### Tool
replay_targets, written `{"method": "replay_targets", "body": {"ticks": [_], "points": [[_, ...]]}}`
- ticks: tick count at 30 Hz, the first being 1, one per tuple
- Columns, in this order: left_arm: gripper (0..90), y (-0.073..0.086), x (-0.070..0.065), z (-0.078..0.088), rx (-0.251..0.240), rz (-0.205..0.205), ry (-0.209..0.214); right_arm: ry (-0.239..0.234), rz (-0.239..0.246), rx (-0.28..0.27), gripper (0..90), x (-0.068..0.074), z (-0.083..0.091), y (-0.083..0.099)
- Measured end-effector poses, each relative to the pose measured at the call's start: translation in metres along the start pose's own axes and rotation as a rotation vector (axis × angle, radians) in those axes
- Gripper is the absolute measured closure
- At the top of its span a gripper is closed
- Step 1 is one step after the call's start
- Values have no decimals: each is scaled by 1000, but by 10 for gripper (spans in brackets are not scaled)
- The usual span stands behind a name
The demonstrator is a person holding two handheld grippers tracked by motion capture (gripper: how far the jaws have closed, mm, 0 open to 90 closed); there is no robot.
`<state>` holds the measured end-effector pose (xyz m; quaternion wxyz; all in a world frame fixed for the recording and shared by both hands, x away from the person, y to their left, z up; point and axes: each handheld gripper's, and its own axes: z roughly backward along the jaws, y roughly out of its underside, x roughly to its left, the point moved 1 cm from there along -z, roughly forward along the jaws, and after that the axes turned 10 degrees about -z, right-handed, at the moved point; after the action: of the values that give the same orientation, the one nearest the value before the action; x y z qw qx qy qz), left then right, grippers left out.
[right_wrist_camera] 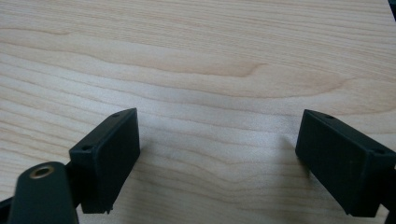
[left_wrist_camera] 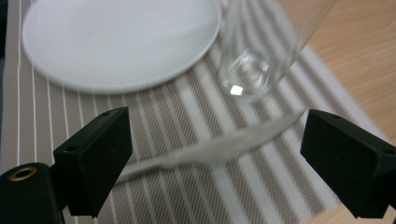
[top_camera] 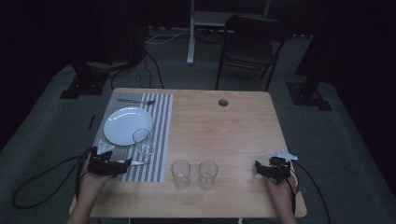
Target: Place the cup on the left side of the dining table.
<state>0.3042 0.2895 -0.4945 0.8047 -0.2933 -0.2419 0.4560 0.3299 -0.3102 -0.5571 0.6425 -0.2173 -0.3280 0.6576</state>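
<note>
Striped placemat (top_camera: 159,116) sits at my left, carrying a white plate (top_camera: 127,124), a fork (top_camera: 135,101) beyond it and a drinking glass (top_camera: 143,142) at the plate's near edge. My left gripper (top_camera: 122,163) hangs spread wide over a butter knife (left_wrist_camera: 210,148), pinching nothing. The knife lies flat on the mat's near strip, long axis running left to right, blade end toward the two glasses (top_camera: 194,173) on bare wood. Closing carelessly, I could nudge the nearby glass over. My right gripper (top_camera: 257,166) is also spread, above bare table (right_wrist_camera: 196,60).

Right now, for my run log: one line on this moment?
left gripper: open, jaws astride knife on placemat | right gripper: open over bare table
</note>
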Motion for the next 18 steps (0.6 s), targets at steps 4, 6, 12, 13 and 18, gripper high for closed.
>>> {"method": "replay_targets", "body": {"ticks": [4,6,12,13,18], "points": [[97,19,6,1,27,38,-26,0,0,0,133,0,0,0],[97,26,7,3,28,49,-47,0,-1,0,133,0,0,0],[97,44,9,6,-1,114,-93,0,-2,0,134,0,0,0],[97,46,10,5,10,127,-95,0,-2,0,134,0,0,0],[97,59,12,7,18,162,-114,0,-2,0,134,0,0,0]]}}
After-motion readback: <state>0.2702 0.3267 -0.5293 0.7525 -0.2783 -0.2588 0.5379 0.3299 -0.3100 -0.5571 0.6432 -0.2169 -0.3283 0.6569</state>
